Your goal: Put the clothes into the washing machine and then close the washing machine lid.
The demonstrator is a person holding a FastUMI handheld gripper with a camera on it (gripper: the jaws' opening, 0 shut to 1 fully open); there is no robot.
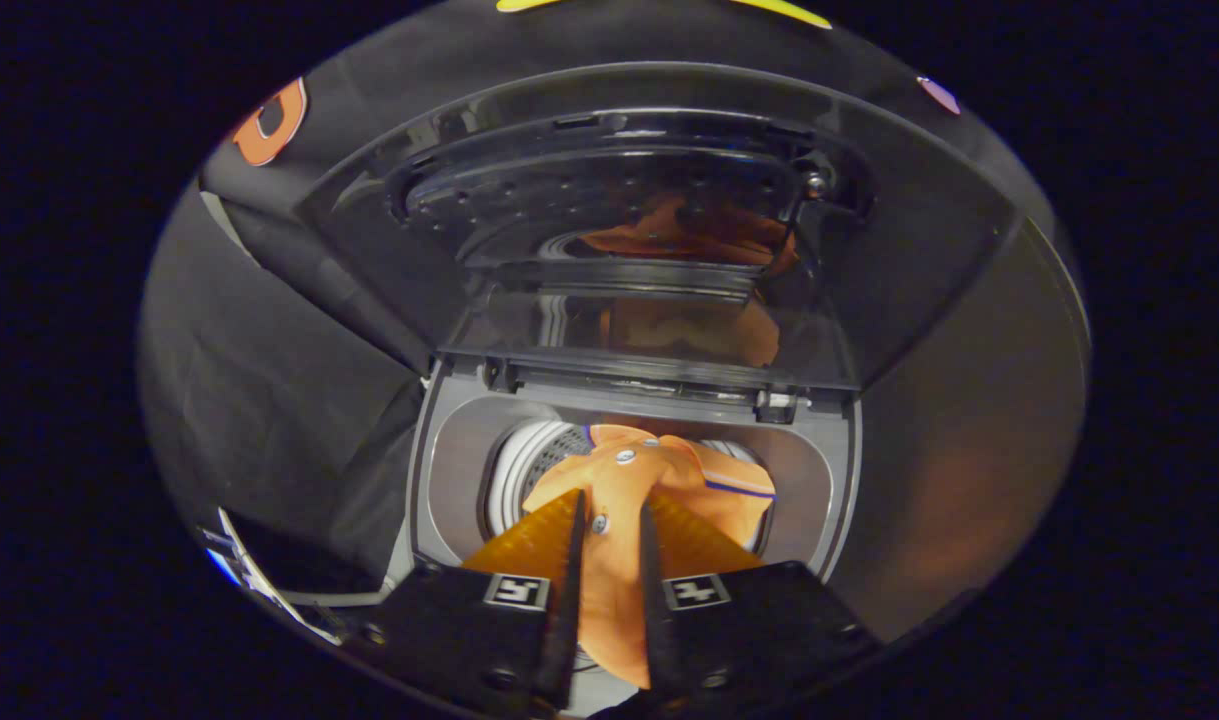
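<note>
Gripper view: hand-held gripper (pixel 609 512) clamping unlabelled orange shirt (pixel 624 480) over washing machine (pixel 449 450).

No word, brand, number or sign can be read: the two small square black-and-white marker tags (pixel 517 591) on the bases of the gripper's (pixel 609 525) fingers, which pinch a fold of the orange shirt (pixel 624 500), carry only blocky patterns, not legible characters.

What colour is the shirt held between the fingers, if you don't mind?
Orange shirt with a dark collar stripe, seen in the gripper view.
</note>
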